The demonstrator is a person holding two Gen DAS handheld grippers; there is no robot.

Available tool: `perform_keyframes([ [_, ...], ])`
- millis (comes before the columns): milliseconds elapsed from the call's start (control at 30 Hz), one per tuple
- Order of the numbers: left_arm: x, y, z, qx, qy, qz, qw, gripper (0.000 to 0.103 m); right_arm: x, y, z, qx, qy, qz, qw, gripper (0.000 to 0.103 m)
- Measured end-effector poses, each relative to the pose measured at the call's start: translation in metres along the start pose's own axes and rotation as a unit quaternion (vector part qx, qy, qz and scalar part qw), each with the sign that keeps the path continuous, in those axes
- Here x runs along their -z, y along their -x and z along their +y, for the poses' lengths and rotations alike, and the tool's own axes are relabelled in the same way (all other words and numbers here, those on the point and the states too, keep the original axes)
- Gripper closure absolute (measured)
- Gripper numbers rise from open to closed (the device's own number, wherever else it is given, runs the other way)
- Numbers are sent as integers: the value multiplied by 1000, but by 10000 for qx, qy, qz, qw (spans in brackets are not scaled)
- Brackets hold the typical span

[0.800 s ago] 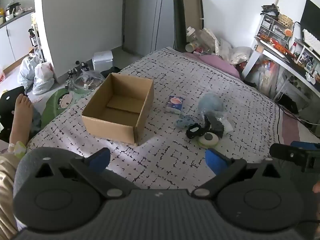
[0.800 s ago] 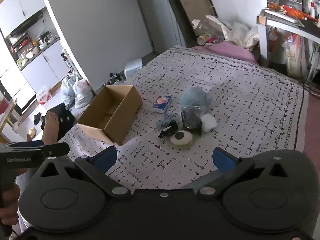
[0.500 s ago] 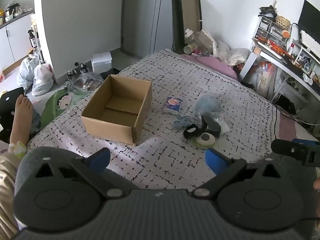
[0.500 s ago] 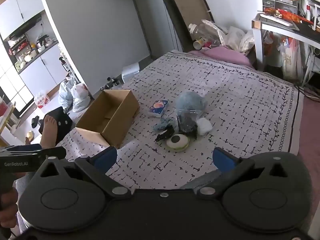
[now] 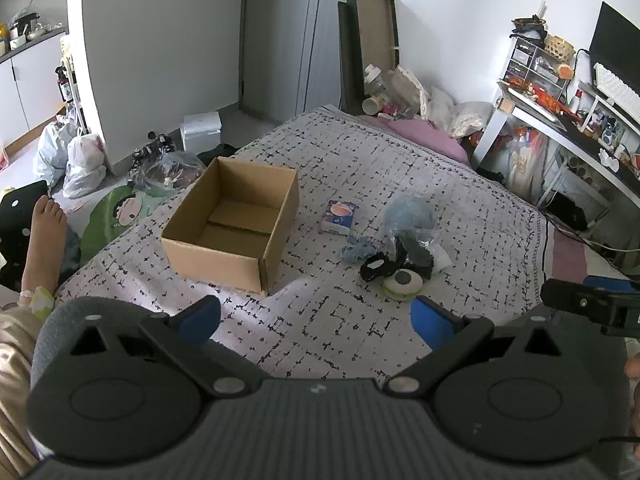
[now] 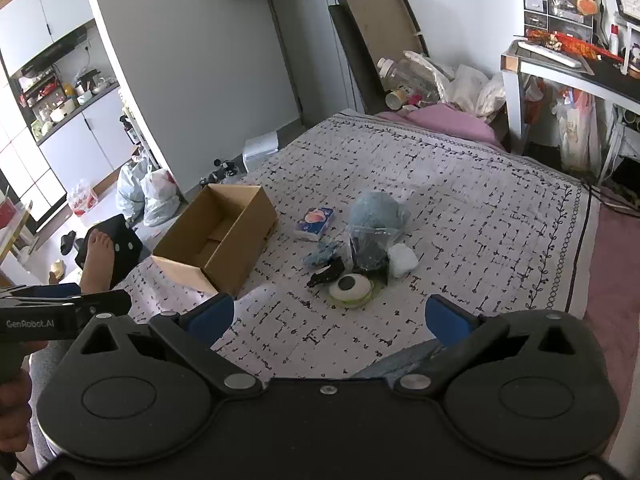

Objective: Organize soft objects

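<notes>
Both my grippers, left gripper (image 5: pixel 314 322) & right gripper (image 6: pixel 328 316), hang w/ jaws apart, empty. Soft pile (image 6: pixel 360 256) beside cardboard box (image 5: pixel 236 220) looks light, squashy; I'd pinch the blue plush (image 6: pixel 376 210) mid-body, the bagged item prob slippery.

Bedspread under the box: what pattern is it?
The bedspread is pale, with a grid of broken black dashes and a leafy vine border; clearest in the right wrist view.

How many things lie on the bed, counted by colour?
Brown: 1, the box
Blue: 3, the tissue pack, the fluffy ball, the small cloth
Black: 2, the bagged item, the small piece
White: 2, the round pad, the wad
Total: 8
</notes>
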State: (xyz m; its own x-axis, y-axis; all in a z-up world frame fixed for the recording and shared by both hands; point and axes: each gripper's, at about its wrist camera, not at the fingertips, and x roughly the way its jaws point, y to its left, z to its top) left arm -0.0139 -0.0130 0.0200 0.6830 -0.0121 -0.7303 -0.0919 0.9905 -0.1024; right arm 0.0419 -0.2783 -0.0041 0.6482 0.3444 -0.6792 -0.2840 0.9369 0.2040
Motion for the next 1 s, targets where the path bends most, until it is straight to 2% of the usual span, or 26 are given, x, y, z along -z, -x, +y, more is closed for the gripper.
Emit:
perform_keyframes([
  [1000,-2,8,0,56,-13,-104,9999,2,0,5,2,136,51,18,9999,0],
])
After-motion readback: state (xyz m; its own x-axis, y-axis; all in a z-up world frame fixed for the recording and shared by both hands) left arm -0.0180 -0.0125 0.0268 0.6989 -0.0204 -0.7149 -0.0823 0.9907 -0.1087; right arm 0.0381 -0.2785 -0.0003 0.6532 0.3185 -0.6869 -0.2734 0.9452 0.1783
